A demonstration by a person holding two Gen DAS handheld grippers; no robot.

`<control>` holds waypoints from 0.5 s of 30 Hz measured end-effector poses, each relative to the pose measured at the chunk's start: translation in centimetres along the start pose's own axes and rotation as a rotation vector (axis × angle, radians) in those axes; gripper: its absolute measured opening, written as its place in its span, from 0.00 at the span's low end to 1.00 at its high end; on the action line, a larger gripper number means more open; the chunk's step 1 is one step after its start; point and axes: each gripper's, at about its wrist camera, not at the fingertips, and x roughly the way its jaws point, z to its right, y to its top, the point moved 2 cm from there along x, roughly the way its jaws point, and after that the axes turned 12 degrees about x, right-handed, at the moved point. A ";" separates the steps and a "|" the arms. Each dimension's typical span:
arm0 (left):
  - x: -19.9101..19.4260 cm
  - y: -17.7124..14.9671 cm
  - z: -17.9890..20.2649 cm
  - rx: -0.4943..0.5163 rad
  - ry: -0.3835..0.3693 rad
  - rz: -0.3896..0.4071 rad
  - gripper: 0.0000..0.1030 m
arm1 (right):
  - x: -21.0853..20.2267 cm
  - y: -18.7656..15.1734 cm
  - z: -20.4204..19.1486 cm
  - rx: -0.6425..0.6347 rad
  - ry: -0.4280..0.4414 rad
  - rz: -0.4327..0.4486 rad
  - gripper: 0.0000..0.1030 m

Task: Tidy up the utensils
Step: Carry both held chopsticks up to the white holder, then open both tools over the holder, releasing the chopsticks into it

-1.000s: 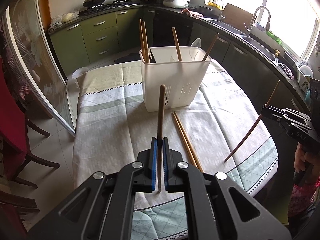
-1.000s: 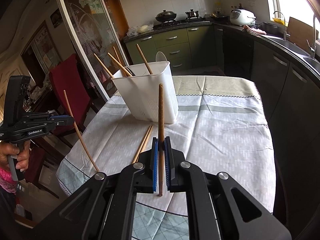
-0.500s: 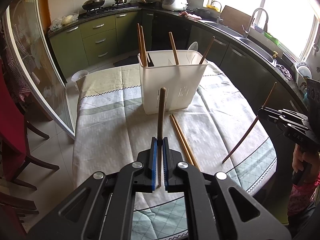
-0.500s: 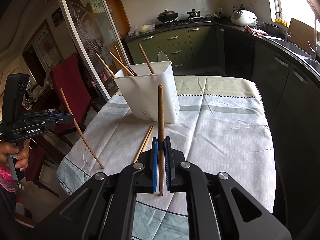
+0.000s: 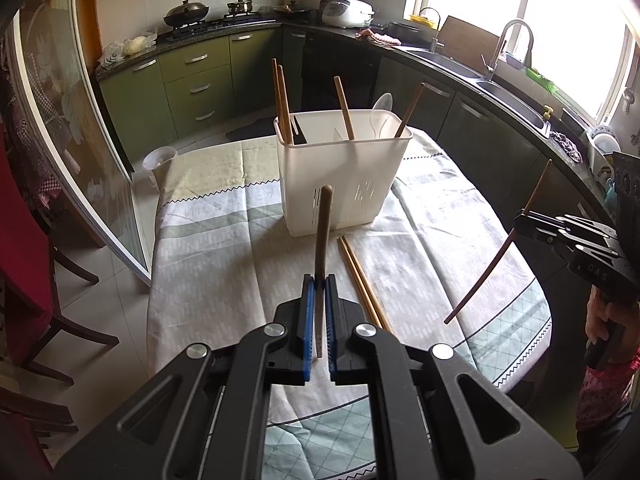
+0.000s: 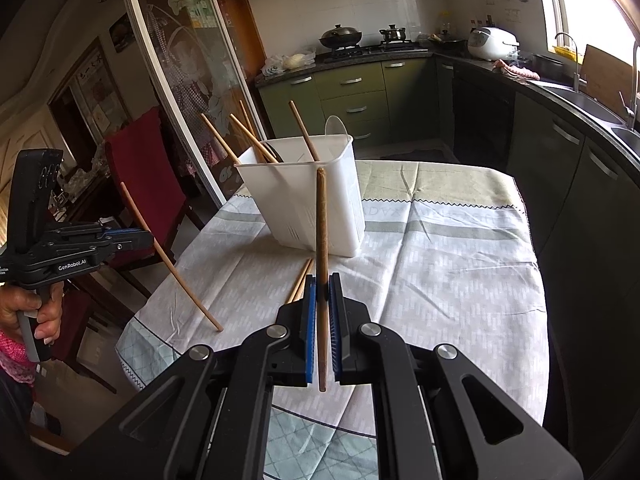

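A white utensil holder (image 5: 340, 176) stands on the table with several chopsticks and a white spoon (image 5: 380, 114) in it; it also shows in the right wrist view (image 6: 316, 200). My left gripper (image 5: 319, 280) is shut on a brown chopstick (image 5: 323, 232), held upright in front of the holder. My right gripper (image 6: 322, 280) is shut on another chopstick (image 6: 321, 224), also upright. Each gripper shows in the other's view: the right gripper (image 5: 520, 220) with its chopstick (image 5: 500, 252), the left gripper (image 6: 150, 238) with its chopstick (image 6: 168, 256). Two chopsticks (image 5: 360, 280) lie on the cloth before the holder.
The table wears a pale patterned cloth (image 5: 224, 264). A red chair (image 6: 140, 168) and a glass sliding door (image 5: 60, 128) stand at the left side. Dark kitchen counters with a sink (image 5: 508, 96) curve round the right. A small white bin (image 5: 158, 162) stands on the floor beyond the table.
Both grippers have moved a little closer to the holder and slightly higher, each still holding its chopstick. The chopsticks on the cloth have not moved.
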 end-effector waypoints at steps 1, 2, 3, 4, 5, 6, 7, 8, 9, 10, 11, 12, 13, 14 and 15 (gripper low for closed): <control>-0.1 0.1 0.0 0.001 0.000 0.004 0.05 | -0.1 0.2 -0.1 -0.004 0.001 0.004 0.07; -0.3 0.2 -0.1 0.000 0.001 0.009 0.05 | -0.2 0.4 -0.3 -0.008 0.004 0.008 0.07; -0.5 0.3 -0.1 0.000 0.000 0.015 0.05 | -0.3 0.7 -0.5 -0.013 0.008 0.013 0.07; -0.8 0.5 0.0 0.000 -0.001 0.021 0.05 | -0.5 1.1 -0.8 -0.018 0.011 0.020 0.07; -1.1 0.8 0.0 0.000 -0.001 0.029 0.05 | -0.7 1.5 -1.1 -0.024 0.012 0.028 0.07; -1.4 1.1 0.0 0.000 -0.003 0.038 0.05 | -0.9 2.0 -1.4 -0.032 0.015 0.037 0.07; -1.9 1.5 0.1 0.003 -0.004 0.049 0.05 | -1.1 2.4 -1.8 -0.037 0.019 0.043 0.07; -2.4 2.0 0.2 0.006 -0.002 0.064 0.05 | -1.3 3.0 -2.1 -0.044 0.023 0.050 0.07; -3.0 2.6 0.2 0.011 0.002 0.081 0.05 | -1.5 3.6 -2.5 -0.050 0.026 0.058 0.07; -3.6 3.2 0.4 0.018 0.005 0.097 0.05 | -1.8 4.3 -2.9 -0.057 0.026 0.070 0.07; -4.2 3.9 0.5 0.025 0.009 0.115 0.05 | -2.1 5.0 -3.2 -0.061 0.026 0.082 0.07; -4.8 4.6 0.5 0.026 0.010 0.131 0.05 | -2.4 5.7 -3.5 -0.062 0.029 0.096 0.07; -5.4 5.4 0.5 0.026 0.006 0.149 0.05 | -2.7 6.6 -3.8 -0.060 0.037 0.111 0.07; -5.9 6.2 0.4 0.026 0.003 0.166 0.05 | -3.1 7.5 -4.1 -0.056 0.048 0.127 0.07; -6.5 6.9 0.4 0.026 0.005 0.185 0.05 | -3.5 8.4 -4.4 -0.055 0.057 0.142 0.07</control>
